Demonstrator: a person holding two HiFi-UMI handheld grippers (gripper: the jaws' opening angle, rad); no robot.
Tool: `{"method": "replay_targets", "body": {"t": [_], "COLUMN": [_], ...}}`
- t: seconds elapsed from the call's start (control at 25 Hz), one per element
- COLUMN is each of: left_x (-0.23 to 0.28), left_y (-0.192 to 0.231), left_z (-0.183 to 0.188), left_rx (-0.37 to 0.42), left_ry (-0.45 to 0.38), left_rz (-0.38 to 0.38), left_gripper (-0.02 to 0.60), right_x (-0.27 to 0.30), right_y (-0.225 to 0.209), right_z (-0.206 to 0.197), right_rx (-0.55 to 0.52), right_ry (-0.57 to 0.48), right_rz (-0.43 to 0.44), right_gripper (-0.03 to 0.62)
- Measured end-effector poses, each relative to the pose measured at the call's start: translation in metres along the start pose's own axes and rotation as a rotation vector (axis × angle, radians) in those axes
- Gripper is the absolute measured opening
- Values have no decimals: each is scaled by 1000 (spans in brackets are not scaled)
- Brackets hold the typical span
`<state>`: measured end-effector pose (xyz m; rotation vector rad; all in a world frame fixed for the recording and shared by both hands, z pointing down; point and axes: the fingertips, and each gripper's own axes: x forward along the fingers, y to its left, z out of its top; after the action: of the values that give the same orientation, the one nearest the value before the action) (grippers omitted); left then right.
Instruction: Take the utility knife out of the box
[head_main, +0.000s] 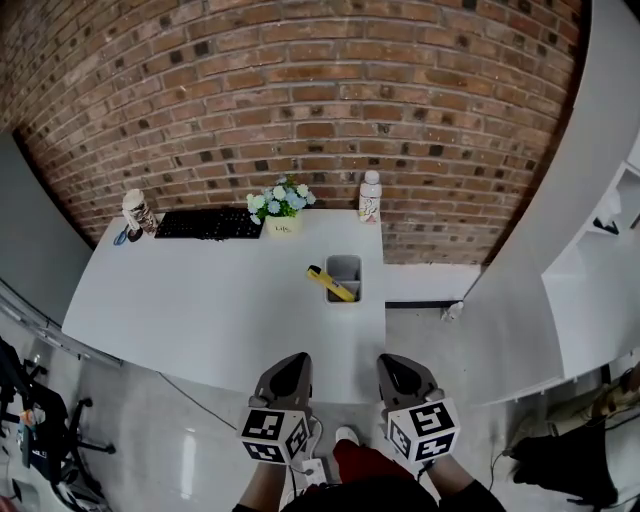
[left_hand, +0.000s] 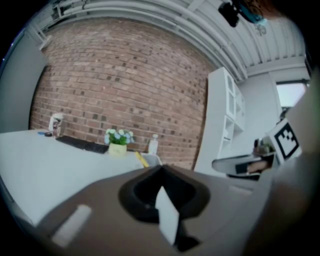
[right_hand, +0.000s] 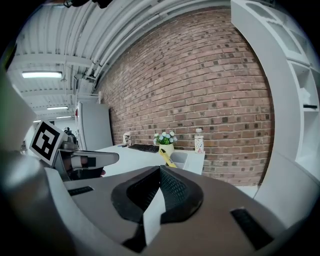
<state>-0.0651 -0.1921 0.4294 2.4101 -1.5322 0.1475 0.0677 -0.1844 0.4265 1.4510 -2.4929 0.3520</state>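
A yellow utility knife (head_main: 329, 283) leans out of a small grey box (head_main: 345, 268) on the right part of the white table (head_main: 200, 310). Both grippers hover below the table's near edge, short of it and well away from the box. My left gripper (head_main: 295, 358) has its jaws together with nothing between them, and so does my right gripper (head_main: 392, 360). In the left gripper view the closed tips (left_hand: 161, 167) point toward the knife (left_hand: 142, 159) and box (left_hand: 154, 159). The right gripper view shows closed tips (right_hand: 160, 167) below the knife (right_hand: 166, 157) and box (right_hand: 181, 159).
Along the brick wall stand a black keyboard (head_main: 208, 223), a flower pot (head_main: 281, 207), a bottle (head_main: 371, 197) and a cup (head_main: 137, 211). A white shelf unit (head_main: 600, 250) curves along the right. A dark chair (head_main: 30, 420) stands at the lower left on the floor.
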Motion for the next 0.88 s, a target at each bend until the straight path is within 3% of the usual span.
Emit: {"method": "replay_targets", "body": {"t": [0.88], "left_x": [114], "left_y": [36], "left_z": [2], "left_rx": [-38], "left_ry": [106], "left_rz": [-7], "left_gripper": [34], "right_x": [76], "right_y": [-56], "right_z": [10], "right_rx": [38], "right_ry": [52], "right_rz": [-5], "right_gripper": [8]}}
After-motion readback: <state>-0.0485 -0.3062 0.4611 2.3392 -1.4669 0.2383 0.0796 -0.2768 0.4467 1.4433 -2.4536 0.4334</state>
